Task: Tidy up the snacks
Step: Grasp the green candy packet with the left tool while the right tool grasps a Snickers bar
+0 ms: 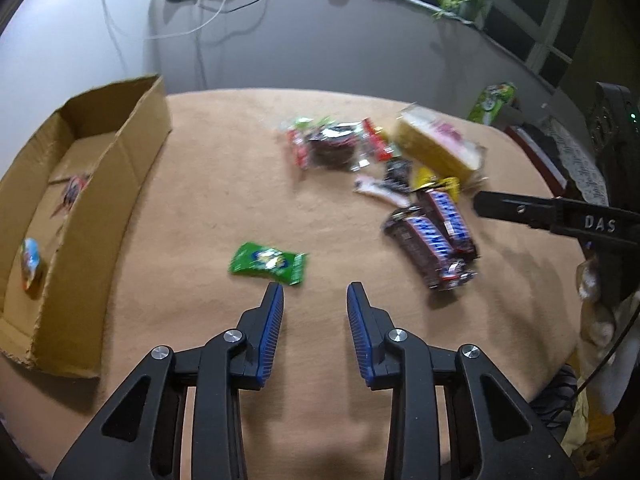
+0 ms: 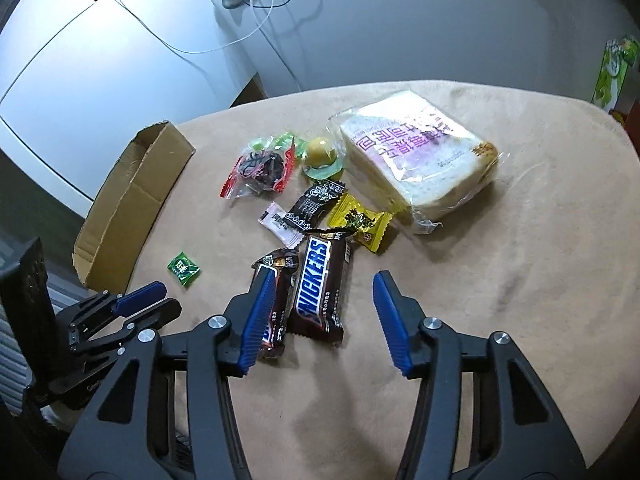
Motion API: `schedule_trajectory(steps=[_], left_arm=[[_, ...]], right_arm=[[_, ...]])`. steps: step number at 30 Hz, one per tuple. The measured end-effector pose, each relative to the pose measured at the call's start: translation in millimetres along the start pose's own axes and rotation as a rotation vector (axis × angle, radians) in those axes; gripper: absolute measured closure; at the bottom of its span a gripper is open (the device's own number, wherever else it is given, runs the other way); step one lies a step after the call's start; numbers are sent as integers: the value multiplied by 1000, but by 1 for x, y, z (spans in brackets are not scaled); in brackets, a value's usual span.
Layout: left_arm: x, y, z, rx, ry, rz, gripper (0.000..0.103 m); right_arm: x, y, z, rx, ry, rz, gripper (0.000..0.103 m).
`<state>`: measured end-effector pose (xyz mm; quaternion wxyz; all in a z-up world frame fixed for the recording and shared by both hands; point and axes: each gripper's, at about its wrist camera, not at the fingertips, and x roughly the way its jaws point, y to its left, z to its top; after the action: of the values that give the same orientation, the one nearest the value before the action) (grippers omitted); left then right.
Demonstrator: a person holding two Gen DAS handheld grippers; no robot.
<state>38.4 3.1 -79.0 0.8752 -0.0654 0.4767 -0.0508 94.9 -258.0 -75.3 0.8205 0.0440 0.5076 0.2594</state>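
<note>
While both claws are held parted and empty over the beige desk (image 2: 500,280), the right claw (image 2: 324,280) is seen just above the near ends of two Snickers bars (image 2: 320,280), one bar between its jaws without being pressed, and the left claw (image 1: 315,290) is poised just short of a small green candy (image 1: 268,267). Farther off, mixed wrapped sweets (image 2: 316,204), a bagged dark snack (image 2: 258,170) and a sliced bread pack (image 2: 416,152) are clustered; a cardboard box (image 1: 100,184) with two packets inside is placed at the left.
</note>
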Motion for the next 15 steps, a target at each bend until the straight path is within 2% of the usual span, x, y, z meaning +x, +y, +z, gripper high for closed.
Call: schedule_trajectory(steps=[7,12,15], left_arm=[[16,18,8,-74,50,-36,72],[25,19,23,-81,52,-27,71],[29,20,28,-61,51,15,67]], right_arm=[[10,-3,3,12,26,22,52],[17,-3,6,11,42,17,53],[20,-2,8,8,51,13,54]])
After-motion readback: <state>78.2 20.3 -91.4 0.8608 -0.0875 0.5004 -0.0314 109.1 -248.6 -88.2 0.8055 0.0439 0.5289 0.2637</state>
